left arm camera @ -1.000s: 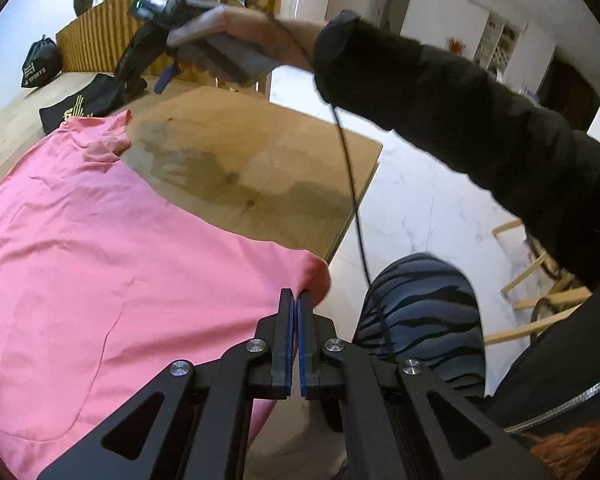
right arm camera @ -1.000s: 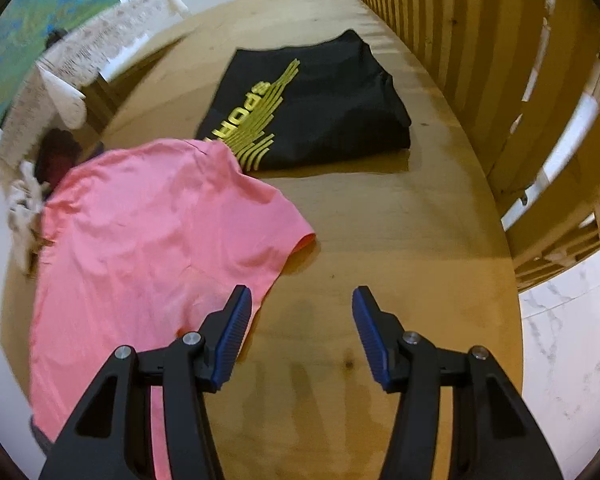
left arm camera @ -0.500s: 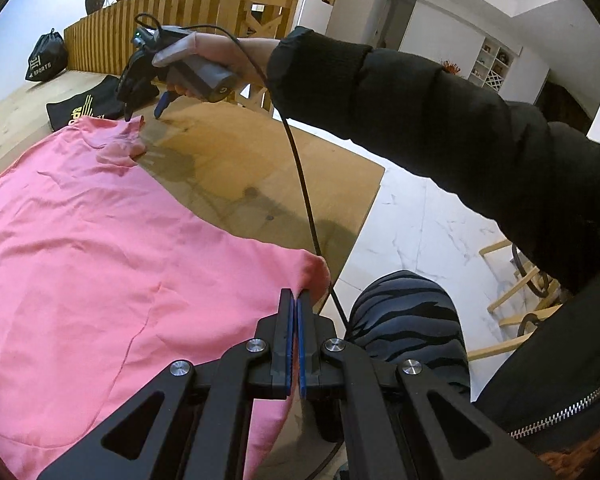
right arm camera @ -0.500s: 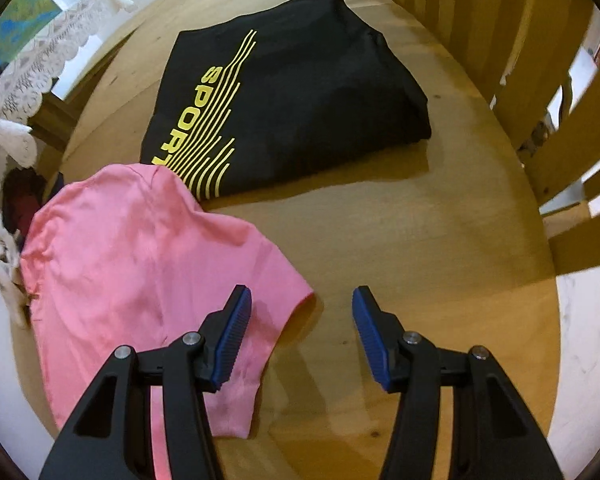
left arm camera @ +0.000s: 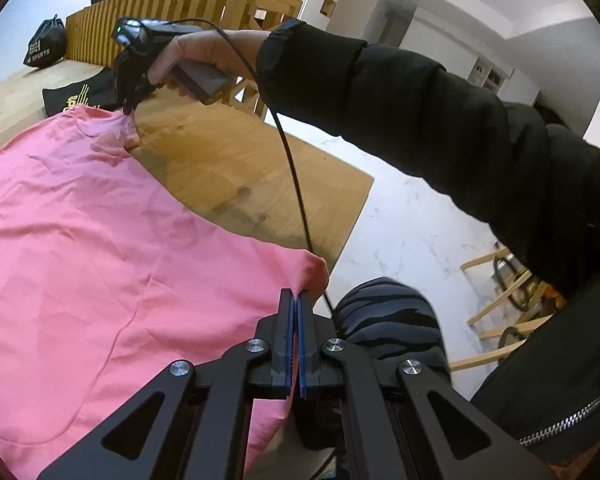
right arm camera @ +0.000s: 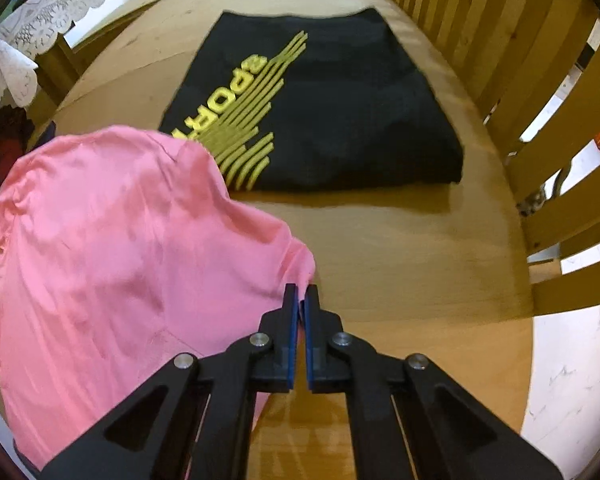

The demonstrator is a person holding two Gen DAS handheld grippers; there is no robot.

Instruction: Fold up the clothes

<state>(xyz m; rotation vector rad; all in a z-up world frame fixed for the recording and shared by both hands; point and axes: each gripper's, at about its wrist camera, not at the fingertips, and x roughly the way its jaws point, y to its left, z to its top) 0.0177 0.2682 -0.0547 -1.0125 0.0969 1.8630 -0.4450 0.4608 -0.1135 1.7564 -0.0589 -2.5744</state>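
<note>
The pink shirt [left arm camera: 112,248] lies spread on the wooden counter [left arm camera: 236,168], its far edge overlapping the folded black shirt [right arm camera: 324,104]. The left claw [left arm camera: 297,300] is clamped on the shirt's hem corner at the counter's edge; the right claw [right arm camera: 301,300] is pinched on the sleeve tip nearest the black shirt. The first fold looks about to start: both corners likely need lifting together and carrying across the pink shirt, keeping the held edge taut.
</note>
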